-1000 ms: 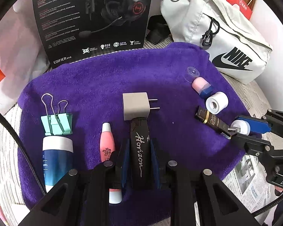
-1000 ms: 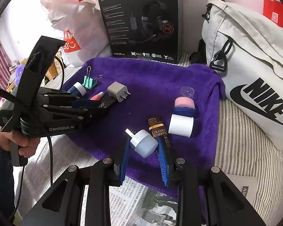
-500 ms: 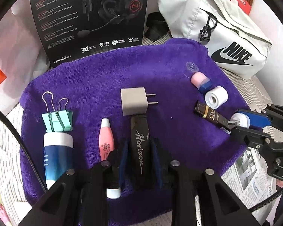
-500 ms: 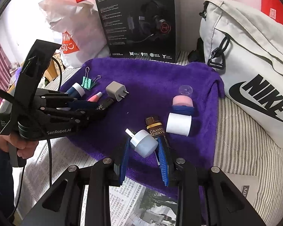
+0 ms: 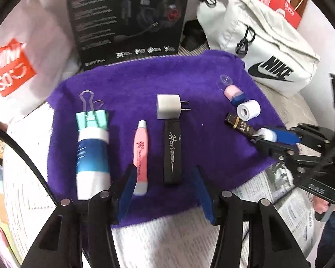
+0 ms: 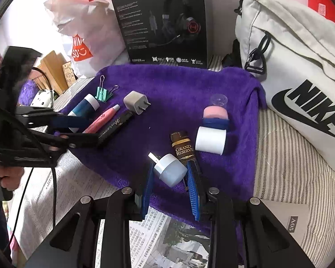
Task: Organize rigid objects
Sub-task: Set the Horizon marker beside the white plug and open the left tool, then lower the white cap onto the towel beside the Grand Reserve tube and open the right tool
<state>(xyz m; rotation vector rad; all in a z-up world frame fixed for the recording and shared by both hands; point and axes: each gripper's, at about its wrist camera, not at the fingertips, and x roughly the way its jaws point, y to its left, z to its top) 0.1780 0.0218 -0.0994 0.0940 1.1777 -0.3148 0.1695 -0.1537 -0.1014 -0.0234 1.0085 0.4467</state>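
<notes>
The left gripper [image 5: 165,192] stands open, its blue fingers spread wide either side of the black Horizon stick [image 5: 172,154], which lies flat on the purple towel [image 5: 145,82], its far end just touching the white plug adapter [image 5: 167,107]. Beside it in the same row lie a pink tube [image 5: 141,156], a blue-and-white tube [image 5: 92,156] and a teal binder clip [image 5: 92,120] — all roughly parallel.

The right gripper [image 6: 169,192] is clenched on the round white USB plug [image 6: 170,170], held near the towel's front edge just beside the Grand Reserve bottle [image 6: 183,148]; a white roll [image 6: 210,140] and a pink-and-blue capped piece [image 6: 215,117] lie beyond it.

The step in hand looks like placing the plug into the right-hand group. To do it well, lower it until it rests on the towel, clear of the bottle so nothing is nudged — a round body may roll, so set it on a flat face before releasing. The left gripper should lift straight away from the black stick.
</notes>
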